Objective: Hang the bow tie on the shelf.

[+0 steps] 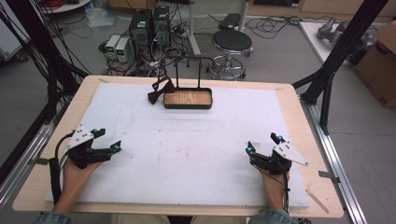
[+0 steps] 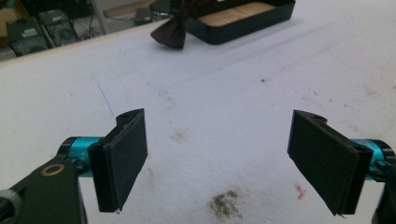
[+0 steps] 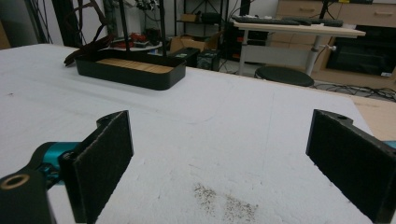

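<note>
Currently both grippers rest low at the near edge of the white mat (image 1: pixel 187 149), well apart from the dark red bow tie (image 1: pixel 161 90). Left gripper (image 1: pixel 106 139): jaws spread wide, nothing between them. Right gripper (image 1: pixel 262 143): jaws likewise apart and empty. Bow tie lies at the far side, draped against the left end of the black tray (image 1: pixel 188 105), partly over its rim.

Risk, as I judge it: pinching soft fabric against the rim could drag the light tray or tip its upright wire stand (image 1: pixel 189 70).

Tray holds nothing; bare wooden floor visible.
</note>
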### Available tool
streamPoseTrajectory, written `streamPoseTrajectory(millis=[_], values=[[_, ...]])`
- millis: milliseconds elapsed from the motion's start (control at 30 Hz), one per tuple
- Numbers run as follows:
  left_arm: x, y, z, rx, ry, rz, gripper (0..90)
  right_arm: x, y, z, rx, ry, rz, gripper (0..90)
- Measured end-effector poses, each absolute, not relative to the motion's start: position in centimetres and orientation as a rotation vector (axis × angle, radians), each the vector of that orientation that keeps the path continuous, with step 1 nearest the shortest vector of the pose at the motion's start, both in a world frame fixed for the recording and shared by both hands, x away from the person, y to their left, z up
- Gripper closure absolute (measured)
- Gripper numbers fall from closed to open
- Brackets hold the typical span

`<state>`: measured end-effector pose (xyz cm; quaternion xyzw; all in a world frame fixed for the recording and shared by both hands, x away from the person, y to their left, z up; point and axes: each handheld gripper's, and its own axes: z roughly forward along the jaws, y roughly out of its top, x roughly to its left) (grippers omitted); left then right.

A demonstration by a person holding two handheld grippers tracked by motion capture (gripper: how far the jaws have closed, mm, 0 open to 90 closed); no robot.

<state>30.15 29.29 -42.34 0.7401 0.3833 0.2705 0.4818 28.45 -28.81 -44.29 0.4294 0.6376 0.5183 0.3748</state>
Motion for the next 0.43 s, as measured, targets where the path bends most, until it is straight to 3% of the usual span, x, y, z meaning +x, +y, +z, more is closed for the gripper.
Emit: streamPoseTrajectory(millis=[433], values=[[30.8,29.1,-44.2,1.877,0.978,0.602,18.8,28.4,-28.8,-44.3,1.097,1.634,1.331,6.5]])
